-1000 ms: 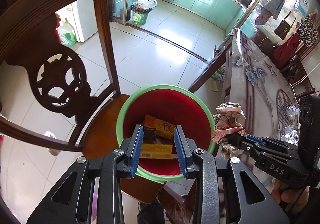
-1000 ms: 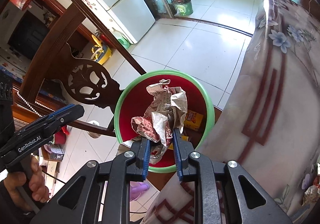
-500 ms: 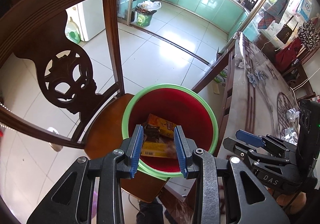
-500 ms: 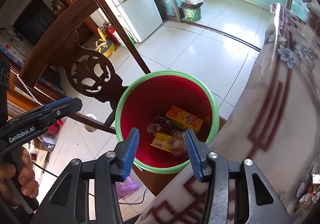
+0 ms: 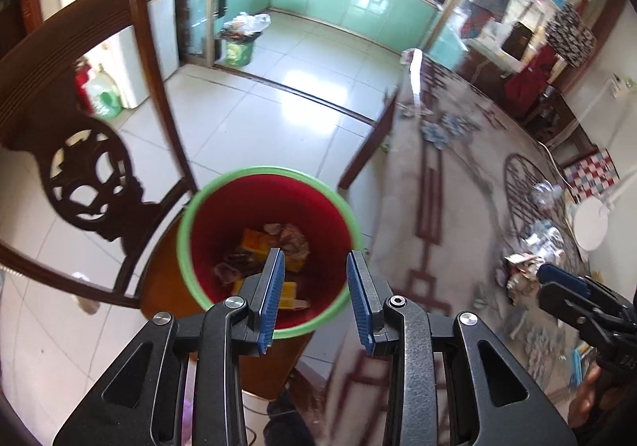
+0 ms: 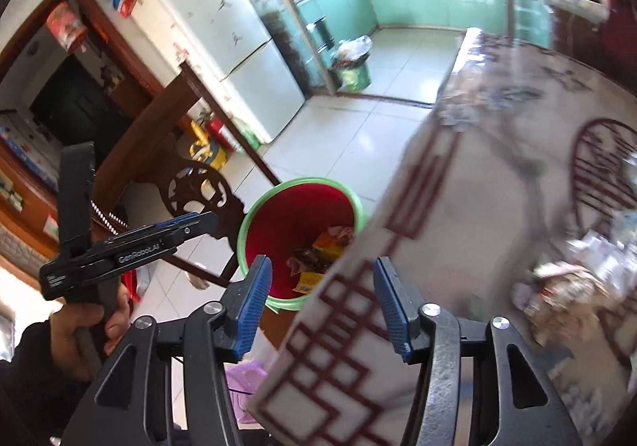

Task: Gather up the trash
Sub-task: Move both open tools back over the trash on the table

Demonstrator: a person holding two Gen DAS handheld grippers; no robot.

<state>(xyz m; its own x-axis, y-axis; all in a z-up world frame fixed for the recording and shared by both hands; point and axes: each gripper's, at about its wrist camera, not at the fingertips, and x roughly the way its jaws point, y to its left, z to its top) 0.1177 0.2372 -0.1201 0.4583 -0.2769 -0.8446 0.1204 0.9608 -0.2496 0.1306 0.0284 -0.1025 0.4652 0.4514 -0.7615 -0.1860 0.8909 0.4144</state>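
A red bin with a green rim [image 5: 187,231] stands on a wooden chair seat beside the table; it also shows in the right wrist view [image 6: 254,219]. Inside lie a yellow box [image 5: 254,241] and crumpled paper [image 5: 292,237]. My left gripper [image 5: 316,302] is open and empty, over the bin's near rim. My right gripper [image 6: 322,306] is open and empty, above the table's corner. In the left wrist view the right gripper's fingers [image 5: 561,281] sit by crumpled trash [image 5: 521,271] on the table. That trash is blurred in the right wrist view [image 6: 569,287].
The table [image 5: 450,199] has a patterned cloth, with a white disc [image 5: 591,223] at its far right. The carved chair back [image 5: 91,175] rises left of the bin. A small green bin [image 5: 239,48] stands by the kitchen doorway. A white fridge [image 6: 223,60] stands behind.
The right gripper let the crumpled paper fall into the bin, opened, and swung right toward the trash on the table. Both views have turned right; the left gripper has opened a little wider.
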